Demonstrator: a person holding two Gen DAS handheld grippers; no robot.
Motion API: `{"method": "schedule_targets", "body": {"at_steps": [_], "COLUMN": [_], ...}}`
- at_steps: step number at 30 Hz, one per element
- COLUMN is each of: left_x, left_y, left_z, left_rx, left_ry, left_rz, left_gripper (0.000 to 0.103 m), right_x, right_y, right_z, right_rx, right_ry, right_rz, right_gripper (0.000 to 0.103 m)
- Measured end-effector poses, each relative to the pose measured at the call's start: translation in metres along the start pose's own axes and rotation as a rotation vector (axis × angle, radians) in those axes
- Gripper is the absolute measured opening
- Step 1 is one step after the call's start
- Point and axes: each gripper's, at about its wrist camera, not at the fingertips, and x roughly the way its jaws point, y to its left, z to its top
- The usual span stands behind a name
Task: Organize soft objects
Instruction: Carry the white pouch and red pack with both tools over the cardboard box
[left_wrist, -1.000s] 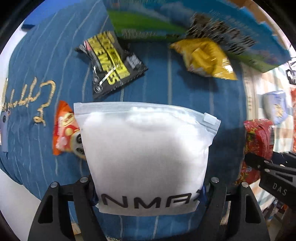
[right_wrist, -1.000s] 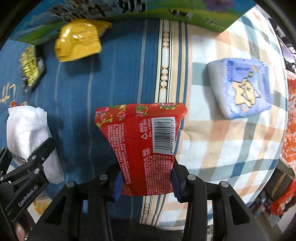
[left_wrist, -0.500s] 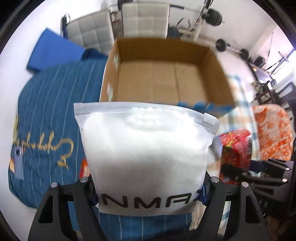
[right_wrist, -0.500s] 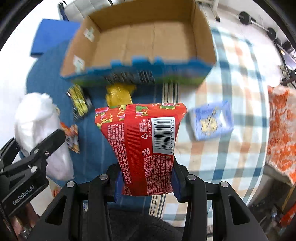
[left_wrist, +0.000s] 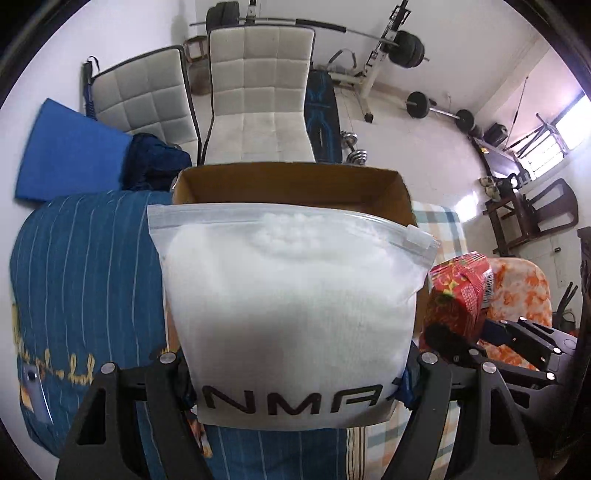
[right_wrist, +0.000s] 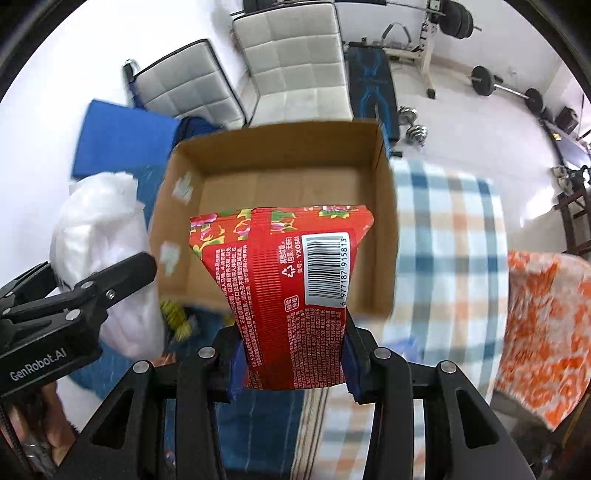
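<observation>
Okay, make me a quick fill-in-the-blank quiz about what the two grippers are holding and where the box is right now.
The left gripper is shut on a ____ zip bag lettered NMA.
The right gripper clamps a ____ packet with a barcode.
Ahead of both stands an open ____ box.
The bed's right part wears a ____ cloth.

Missing words: white; red; cardboard; plaid

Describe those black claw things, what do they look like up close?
Each hand-held gripper is matte black plastic: two angular fingers with cut-out holes, silver screw heads and blue pads inside. The left hand-held gripper shows white "GenRobot.AI" lettering from the side in the right wrist view. The right hand-held gripper looks the same.
</observation>
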Motion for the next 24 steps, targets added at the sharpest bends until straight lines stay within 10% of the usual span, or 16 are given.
{"method": "schedule_targets", "body": {"at_steps": [17,24], "left_x": [0.206,0.227], "left_y": [0.025,0.019], "left_z": [0.122,0.128], "left_rx": [-0.093,-0.081], "left_ry": [0.372,0.415], "left_rz": [-0.106,-0.106], "left_gripper": [0.076,0.077], "right_x": [0.287,0.306], "right_y": [0.006,0.005], "right_z": [0.14,0.146], "right_rx": [0.052,0.053], "right_ry": [0.185,0.211], "right_rz": [-0.092,-0.123], "right_gripper": [0.045,0.045]}}
